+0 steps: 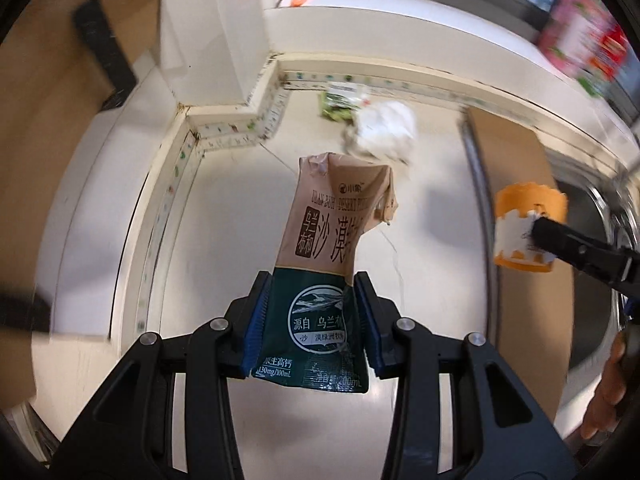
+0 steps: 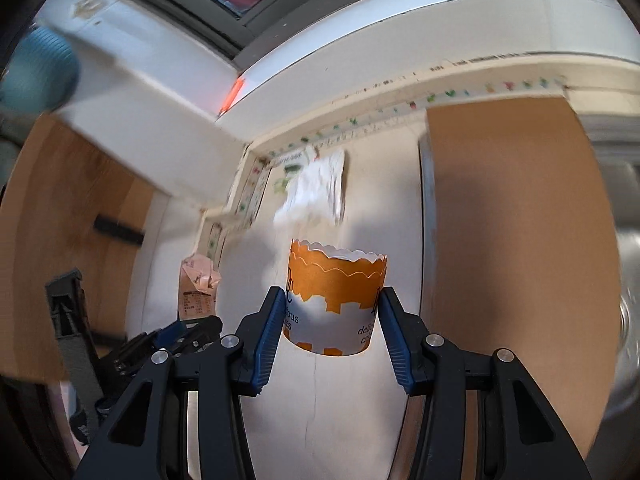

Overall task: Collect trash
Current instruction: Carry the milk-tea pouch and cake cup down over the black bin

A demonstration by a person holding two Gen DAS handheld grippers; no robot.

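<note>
My left tool [image 1: 310, 316] is clamped on a crushed milk carton [image 1: 332, 256], raised off the tabletop [image 1: 224, 220]. My right tool [image 2: 328, 332] grips an orange-and-white paper cup [image 2: 336, 300]. Crumpled white paper [image 1: 384, 130] and a green wrapper [image 1: 338, 100] lie blurred near the tabletop's back edge.

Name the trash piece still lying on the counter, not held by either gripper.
The crumpled white paper by the back wall; the flattened milk carton and orange paper cup are gripped.
</note>
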